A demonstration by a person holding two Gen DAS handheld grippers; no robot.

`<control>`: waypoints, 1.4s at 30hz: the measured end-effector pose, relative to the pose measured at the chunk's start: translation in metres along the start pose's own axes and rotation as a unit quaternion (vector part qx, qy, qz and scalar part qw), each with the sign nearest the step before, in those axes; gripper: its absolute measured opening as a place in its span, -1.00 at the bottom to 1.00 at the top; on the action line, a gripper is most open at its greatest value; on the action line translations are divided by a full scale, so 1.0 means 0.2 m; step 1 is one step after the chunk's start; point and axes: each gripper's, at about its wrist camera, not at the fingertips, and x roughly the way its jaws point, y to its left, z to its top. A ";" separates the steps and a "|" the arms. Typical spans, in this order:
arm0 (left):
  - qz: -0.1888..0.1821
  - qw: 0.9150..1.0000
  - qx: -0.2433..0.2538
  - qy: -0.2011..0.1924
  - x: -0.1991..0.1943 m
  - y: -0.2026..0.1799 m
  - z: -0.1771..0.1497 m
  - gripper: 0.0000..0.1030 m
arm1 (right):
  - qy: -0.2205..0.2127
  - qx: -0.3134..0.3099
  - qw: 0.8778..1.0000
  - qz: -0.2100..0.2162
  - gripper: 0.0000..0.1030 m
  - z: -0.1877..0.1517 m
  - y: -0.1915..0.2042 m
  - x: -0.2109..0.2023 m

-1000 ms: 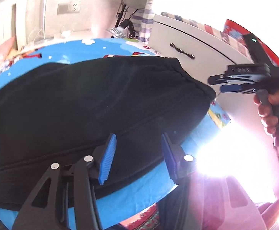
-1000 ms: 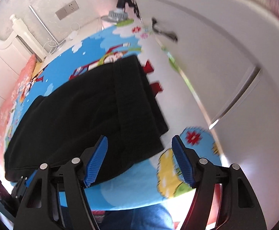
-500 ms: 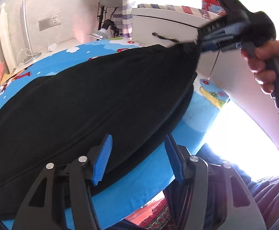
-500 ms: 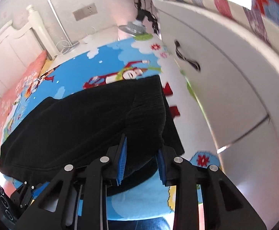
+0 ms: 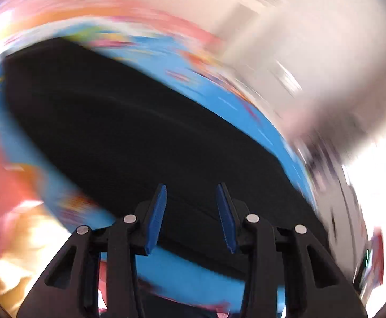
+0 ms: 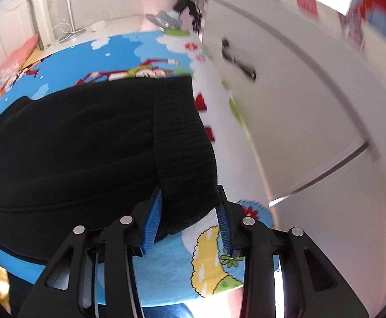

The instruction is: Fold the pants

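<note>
Swinging fast enough to blur its view, the left gripper [image 5: 191, 217] has turned toward the legs with jaws open and empty, while the right gripper [image 6: 189, 218] holds the waistband of the black pants [image 6: 86, 143], spread on the cartoon bedsheet [image 6: 129, 53], so folding has barely begun.
</note>
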 end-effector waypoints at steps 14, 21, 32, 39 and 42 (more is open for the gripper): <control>0.101 0.983 -0.148 -0.045 -0.05 0.88 0.60 -0.66 | 0.034 0.046 0.997 -0.056 0.63 0.00 -0.05 -0.02; 0.216 0.968 -0.070 -0.105 -0.14 0.71 0.58 -0.18 | -0.048 -0.010 0.998 -0.042 0.64 0.15 0.11 -0.22; 0.141 0.972 0.175 -0.063 0.12 0.09 0.46 -0.18 | -0.108 -0.241 0.926 0.271 0.63 0.38 1.58 -0.26; 0.227 0.972 0.050 -0.042 0.16 0.41 0.53 -0.45 | -0.110 -0.289 0.907 0.287 0.63 0.30 2.30 -0.16; 0.242 0.966 0.059 -0.064 0.05 0.43 0.57 -0.41 | -0.101 -0.299 0.914 0.256 0.63 0.23 2.39 -0.09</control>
